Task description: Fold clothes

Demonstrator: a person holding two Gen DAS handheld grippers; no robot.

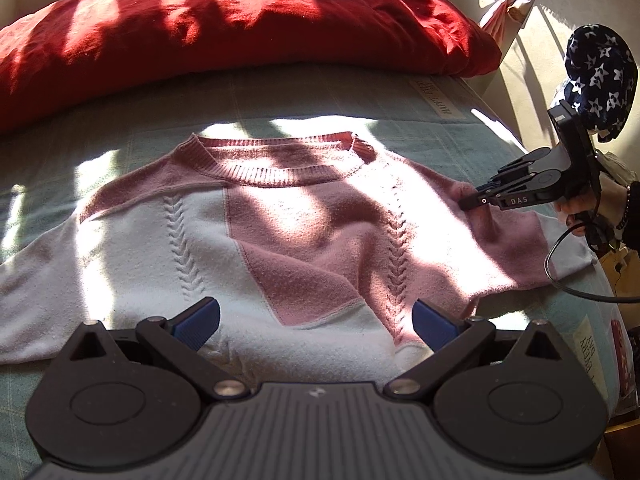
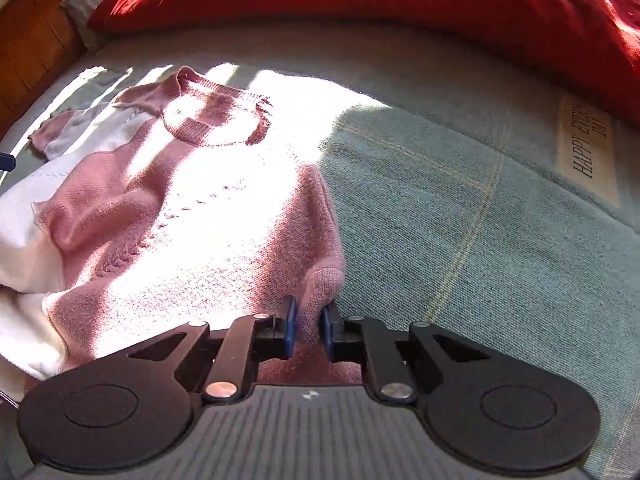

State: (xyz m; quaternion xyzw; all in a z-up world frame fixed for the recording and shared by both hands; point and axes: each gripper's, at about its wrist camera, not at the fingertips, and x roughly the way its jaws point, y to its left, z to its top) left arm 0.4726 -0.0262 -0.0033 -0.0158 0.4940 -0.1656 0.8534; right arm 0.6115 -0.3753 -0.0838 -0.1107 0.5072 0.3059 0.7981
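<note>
A pink and white knit sweater (image 1: 280, 232) lies spread flat on the green bedcover, collar toward the far side. My left gripper (image 1: 316, 320) hovers open over the sweater's lower hem, its blue pads wide apart with nothing between them. My right gripper (image 1: 470, 200) comes in from the right and pinches the pink right sleeve near the shoulder. In the right wrist view the right gripper (image 2: 310, 316) is shut on a raised fold of the pink sleeve (image 2: 320, 280), and the sweater (image 2: 180, 200) stretches away to the left.
A large red pillow (image 1: 240, 28) runs along the far side of the bed. The green bedcover (image 2: 460, 220) carries a printed label (image 2: 586, 148). A hand (image 1: 580, 208) in a star-patterned sleeve holds the right gripper, with a black cable hanging. Wooden bed frame (image 2: 28, 40) at left.
</note>
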